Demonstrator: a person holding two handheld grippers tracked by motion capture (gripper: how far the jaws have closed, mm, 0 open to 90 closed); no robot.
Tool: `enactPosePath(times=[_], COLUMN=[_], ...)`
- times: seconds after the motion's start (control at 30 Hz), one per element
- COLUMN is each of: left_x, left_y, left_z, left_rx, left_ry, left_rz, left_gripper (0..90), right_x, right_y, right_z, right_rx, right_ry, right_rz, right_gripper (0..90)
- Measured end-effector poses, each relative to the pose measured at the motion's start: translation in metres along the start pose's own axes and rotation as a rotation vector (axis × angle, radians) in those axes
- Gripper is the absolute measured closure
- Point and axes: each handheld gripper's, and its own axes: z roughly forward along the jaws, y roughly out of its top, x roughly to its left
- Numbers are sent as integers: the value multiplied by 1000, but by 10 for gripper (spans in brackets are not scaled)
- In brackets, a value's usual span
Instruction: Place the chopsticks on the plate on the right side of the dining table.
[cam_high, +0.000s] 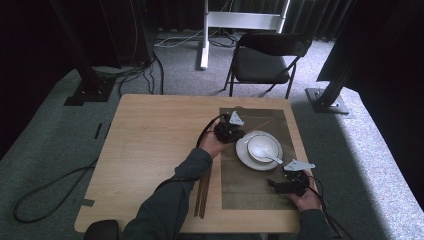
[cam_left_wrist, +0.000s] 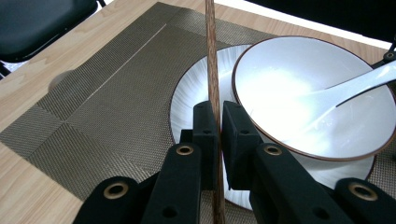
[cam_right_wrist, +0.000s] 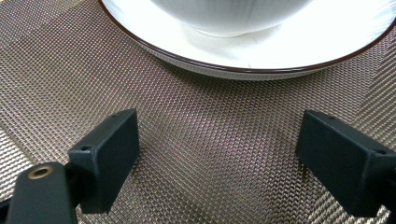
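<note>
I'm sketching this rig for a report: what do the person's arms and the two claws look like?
Both arms wear dark grey long sleeves. Each claw is black: the left claw and the right claw have blocky rectangular jaws on arms with brass-ringed holes. A grey three-cornered plate tops each, and black cables trail back from them.

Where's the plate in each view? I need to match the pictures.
High view: plate right of centre, under the bowl, on the mat.
Left gripper view: plate at centre, left of the bowl.
Right gripper view: plate across the top.
Shared landmark: the woven mat beneath it.
</note>
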Motion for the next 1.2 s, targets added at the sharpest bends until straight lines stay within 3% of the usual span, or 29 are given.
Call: enactPosePath(times=[1.2], left_x=[6], left_y=[10], left_z=[44], left_rx=[37], left_ry=[-35], left_rz=[-19], left_gripper=[849], right_x=[0], right_y=[0], right_z=[0], right_rx=[-1], right_ry=[-1], right_rz=[-2], right_gripper=[127])
